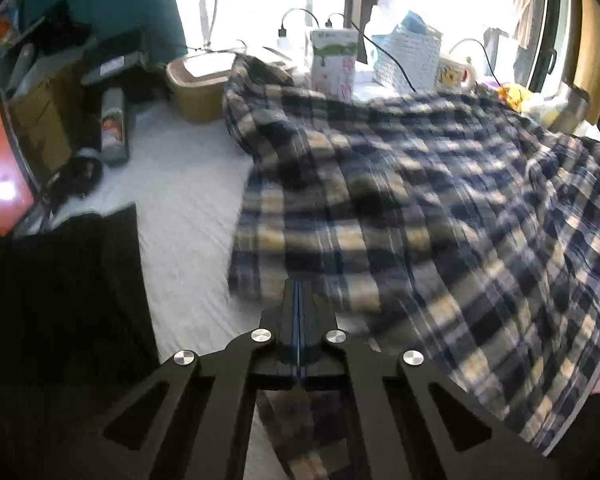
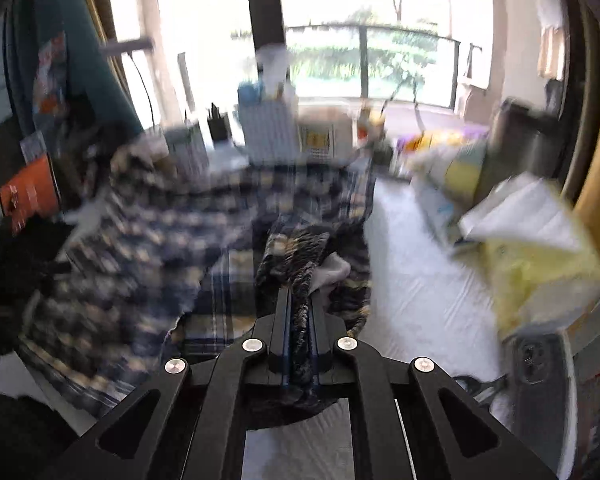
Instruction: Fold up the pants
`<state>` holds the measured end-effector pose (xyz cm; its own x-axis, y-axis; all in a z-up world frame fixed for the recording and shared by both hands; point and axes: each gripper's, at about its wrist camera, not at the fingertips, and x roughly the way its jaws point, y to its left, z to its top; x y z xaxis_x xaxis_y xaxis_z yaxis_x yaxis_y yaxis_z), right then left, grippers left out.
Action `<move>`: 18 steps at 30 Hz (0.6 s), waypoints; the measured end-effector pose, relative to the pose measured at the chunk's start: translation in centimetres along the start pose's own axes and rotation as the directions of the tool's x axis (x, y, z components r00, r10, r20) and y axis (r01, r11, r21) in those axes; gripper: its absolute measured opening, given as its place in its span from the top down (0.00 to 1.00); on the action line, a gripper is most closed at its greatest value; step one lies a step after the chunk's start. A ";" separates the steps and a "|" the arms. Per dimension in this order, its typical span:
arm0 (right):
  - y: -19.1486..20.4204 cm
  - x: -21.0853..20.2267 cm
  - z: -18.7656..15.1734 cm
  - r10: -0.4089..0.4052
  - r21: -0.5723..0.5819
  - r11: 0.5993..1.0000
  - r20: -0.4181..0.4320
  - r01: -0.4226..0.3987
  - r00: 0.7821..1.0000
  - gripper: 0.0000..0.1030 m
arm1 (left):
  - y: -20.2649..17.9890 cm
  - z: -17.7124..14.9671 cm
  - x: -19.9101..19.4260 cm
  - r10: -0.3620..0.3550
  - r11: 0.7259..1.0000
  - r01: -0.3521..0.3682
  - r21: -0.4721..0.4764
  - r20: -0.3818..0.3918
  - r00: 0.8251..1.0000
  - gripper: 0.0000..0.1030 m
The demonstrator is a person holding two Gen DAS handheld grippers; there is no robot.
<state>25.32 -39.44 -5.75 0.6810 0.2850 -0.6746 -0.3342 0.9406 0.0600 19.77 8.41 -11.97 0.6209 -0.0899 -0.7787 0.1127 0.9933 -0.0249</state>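
The blue, black and cream plaid pants (image 1: 420, 200) lie rumpled over the white tabletop (image 1: 188, 208), filling the centre and right of the left wrist view. My left gripper (image 1: 298, 286) sits at their near left edge with its jaws pressed tight together, and plaid cloth shows just under and behind the pads. In the right wrist view my right gripper (image 2: 300, 292) is shut on a thick bunched fold of the pants (image 2: 140, 240), which spread away to the left, blurred. The fold pokes up past the fingertips (image 2: 284, 300).
Along the back stand a tan basket (image 1: 196, 88), a carton (image 1: 334, 60), a white woven box (image 1: 410, 58) and a mug (image 1: 456, 74) with cables. A red-screened tablet (image 1: 0, 172) and black cloth (image 1: 60, 288) sit left. Yellow bags and papers (image 2: 540, 248) crowd the right.
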 end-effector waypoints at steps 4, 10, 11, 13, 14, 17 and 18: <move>0.4 -3.0 1.3 -0.016 0.007 1.000 0.071 0.016 0.997 0.94 | 0.4 2.0 0.1 -0.017 0.999 0.017 0.027 0.008 1.000 1.00; -1.6 -1.2 -0.9 -0.175 -0.001 0.985 -0.025 0.175 0.984 0.93 | 0.2 0.6 -0.5 -0.078 0.994 0.083 0.076 -0.072 0.994 0.59; -2.2 -0.4 -1.9 -0.185 0.014 0.982 -0.066 0.186 0.981 0.93 | 0.5 0.0 -0.7 -0.076 0.995 0.081 0.063 -0.079 0.994 0.43; -3.1 1.1 -3.9 -0.180 0.053 0.981 -0.126 0.188 0.976 0.93 | 1.1 -1.1 -1.1 -0.095 0.995 0.096 0.017 -0.081 0.992 0.30; -3.4 1.6 -4.6 -0.179 0.069 0.979 -0.142 0.190 0.974 0.93 | 1.5 -1.7 -1.2 -0.112 0.994 0.111 -0.015 -0.093 0.989 0.30; -4.0 2.2 -6.0 -0.167 0.107 0.977 -0.150 0.184 0.974 0.93 | 1.5 -3.0 -1.6 -0.140 0.989 0.135 -0.060 -0.094 0.986 0.30; -4.1 2.4 -6.1 -0.163 0.112 0.977 -0.147 0.181 0.976 0.93 | 1.2 -3.2 -1.7 -0.145 0.988 0.140 -0.059 -0.090 0.985 0.30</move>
<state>24.39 -43.75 -12.11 0.6232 0.0971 -0.7760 -0.1308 0.9912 0.0190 16.35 10.01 -12.66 0.5252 -0.2262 -0.8204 0.1529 0.9734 -0.1705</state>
